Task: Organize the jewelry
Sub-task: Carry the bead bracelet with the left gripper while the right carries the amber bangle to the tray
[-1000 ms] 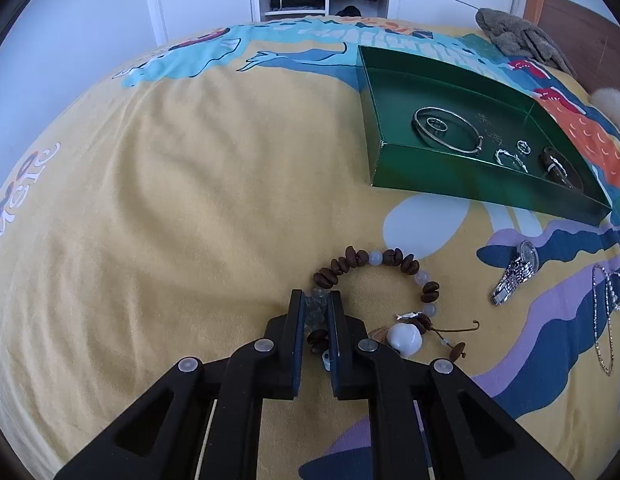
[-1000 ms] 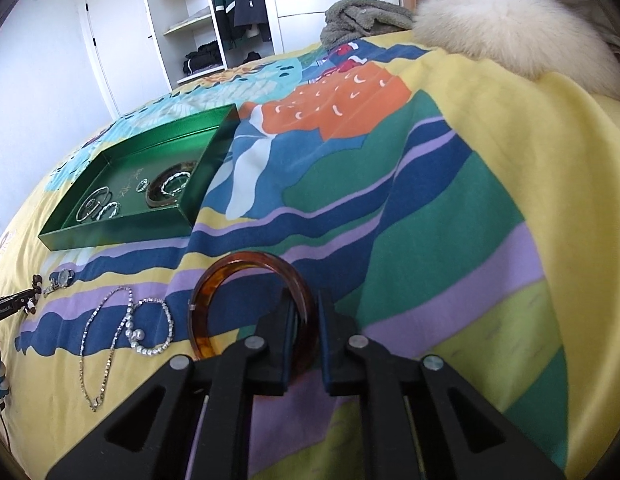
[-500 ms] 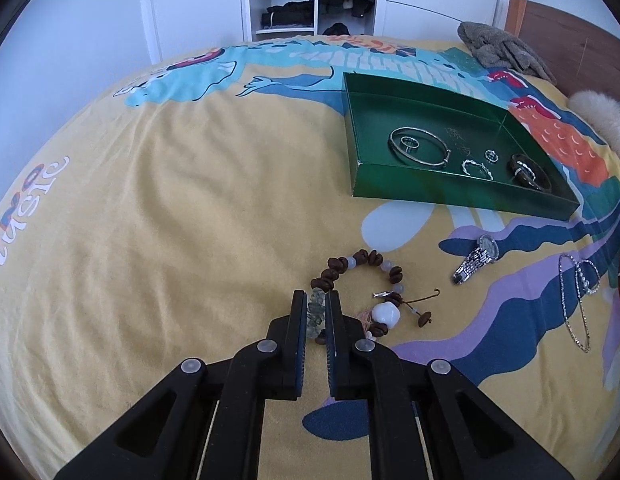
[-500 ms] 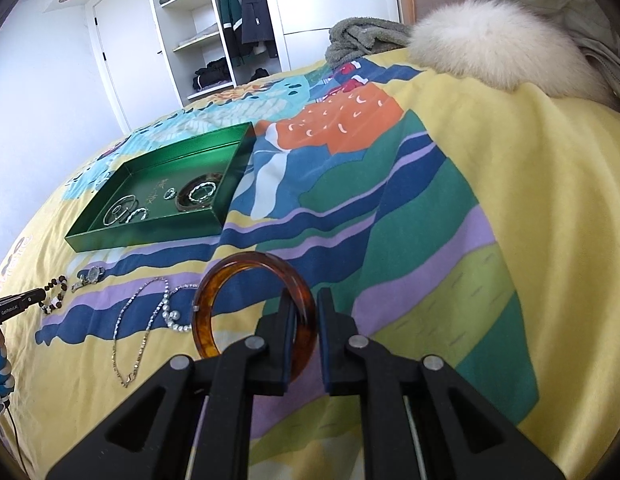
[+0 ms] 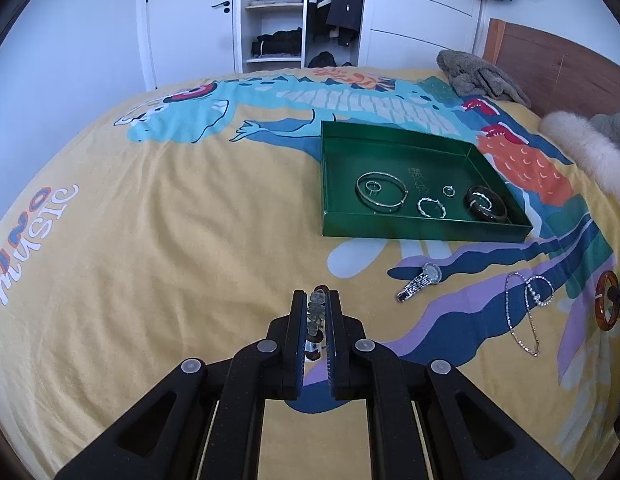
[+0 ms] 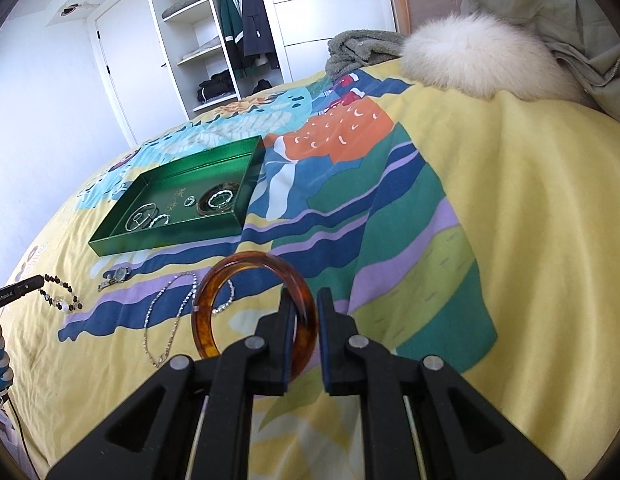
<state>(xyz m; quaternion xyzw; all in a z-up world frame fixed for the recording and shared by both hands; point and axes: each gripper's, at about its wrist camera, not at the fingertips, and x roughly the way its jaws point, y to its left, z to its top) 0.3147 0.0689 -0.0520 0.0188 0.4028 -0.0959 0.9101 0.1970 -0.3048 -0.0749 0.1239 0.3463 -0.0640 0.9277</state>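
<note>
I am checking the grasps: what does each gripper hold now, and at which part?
The left gripper pinches the beaded bracelet on its pale bead section. The right gripper clamps the amber bangle across its near rim.

The left hand-held gripper [image 5: 316,300] had risen from the bed [image 5: 150,240] and carried the beaded bracelet [image 5: 314,312] up with it: a second before, the beads lay in a loop on the yellow cover just right of the fingers, and now only a short run of them showed, pinched between the fingers, with the rest hanging below. In the right wrist view the strand dangled from that gripper's tip at the far left. The right hand-held gripper [image 6: 302,300] had likewise lifted the amber bangle [image 6: 246,300] off the bed, and the green tray [image 5: 389,230] looked farther away in both views.
</note>
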